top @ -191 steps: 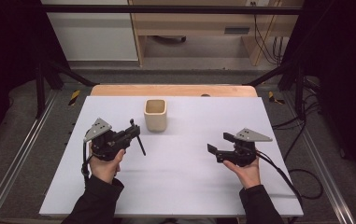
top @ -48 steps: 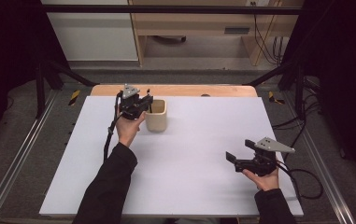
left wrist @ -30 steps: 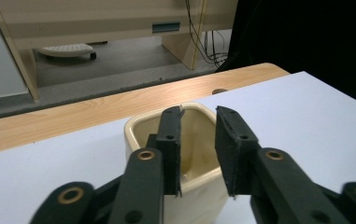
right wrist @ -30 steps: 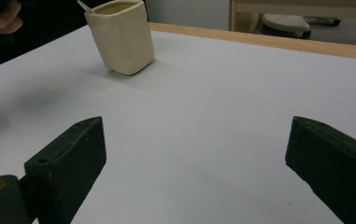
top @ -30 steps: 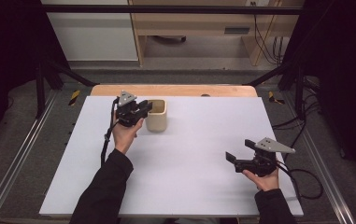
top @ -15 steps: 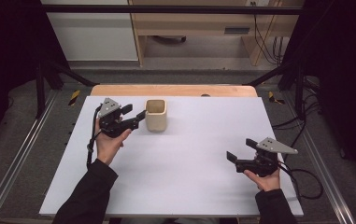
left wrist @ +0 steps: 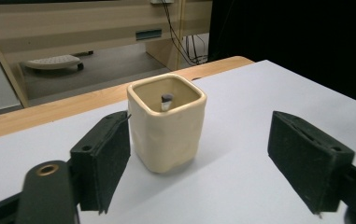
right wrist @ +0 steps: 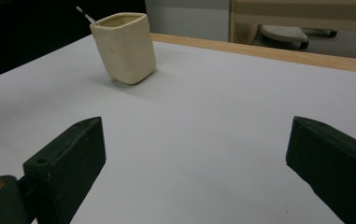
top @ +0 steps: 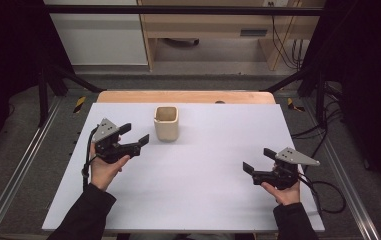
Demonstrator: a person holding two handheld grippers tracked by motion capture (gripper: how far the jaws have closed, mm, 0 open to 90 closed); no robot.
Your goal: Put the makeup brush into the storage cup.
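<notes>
Standing upright ahead of our left gripper's [top: 134, 137] wide, empty jaws, the cup [top: 166, 123] holds a thin stick [left wrist: 166, 101]. Our right gripper [top: 258, 163] is well apart from it, jaws also wide and empty. Both hover over the white table [top: 198, 190], whose far edge is wood; beyond it are floor and cabinets [top: 98, 32].

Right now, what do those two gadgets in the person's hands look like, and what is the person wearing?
Each hand holds a black tool with two flat, blocky black jaws. The left gripper and the right gripper each carry a grey three-cornered plate on top, dotted with small holes, and trail a black cable. A brass-coloured ring sits at the base of a jaw in both gripper views. The sleeves are dark and long, ending at the wrists.
</notes>
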